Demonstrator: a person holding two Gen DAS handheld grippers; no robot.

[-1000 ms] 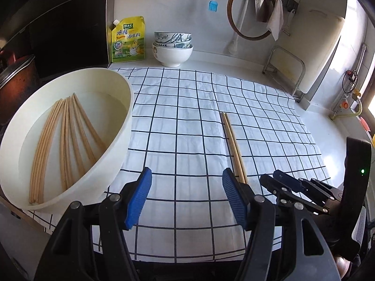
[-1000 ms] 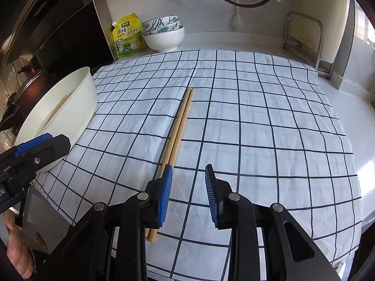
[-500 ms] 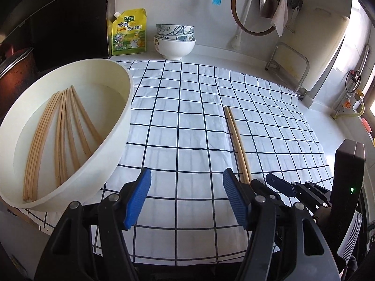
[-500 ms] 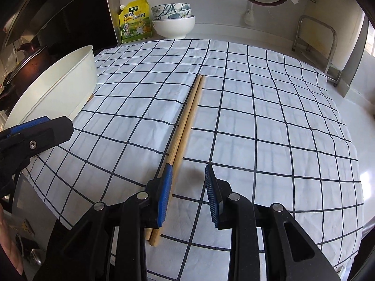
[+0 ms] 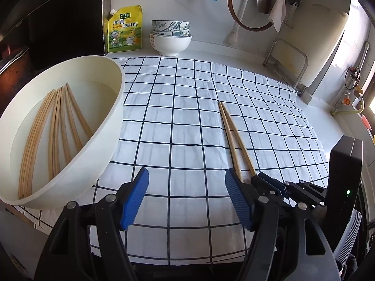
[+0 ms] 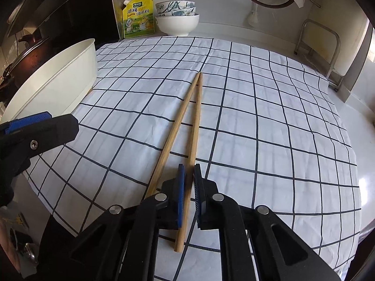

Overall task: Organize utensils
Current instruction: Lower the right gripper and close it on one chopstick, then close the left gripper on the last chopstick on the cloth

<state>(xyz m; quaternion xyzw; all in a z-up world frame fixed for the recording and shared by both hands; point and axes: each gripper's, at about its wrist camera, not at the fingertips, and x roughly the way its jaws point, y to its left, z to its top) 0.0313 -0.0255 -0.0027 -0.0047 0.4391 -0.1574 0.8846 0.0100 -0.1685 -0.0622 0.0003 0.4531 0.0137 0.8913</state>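
Wooden chopsticks (image 6: 187,126), two slim round rods, are lying on the white grid-checked cloth (image 6: 269,121), tips touching, butts splaying toward the near edge. Right gripper (image 6: 189,182), w/ ribbed blue pads, has just been closing & is now pinching the right-hand stick near its butt; the other stick is lying just outside the left pad. Left gripper (image 5: 186,196) is hanging w/ jaws apart over bare cloth, nothing btwn them. Cream plastic basin (image 5: 112,107) is sitting at the cloth's left edge, w/ more chopsticks inside. Cloth right of the pair is lying open.
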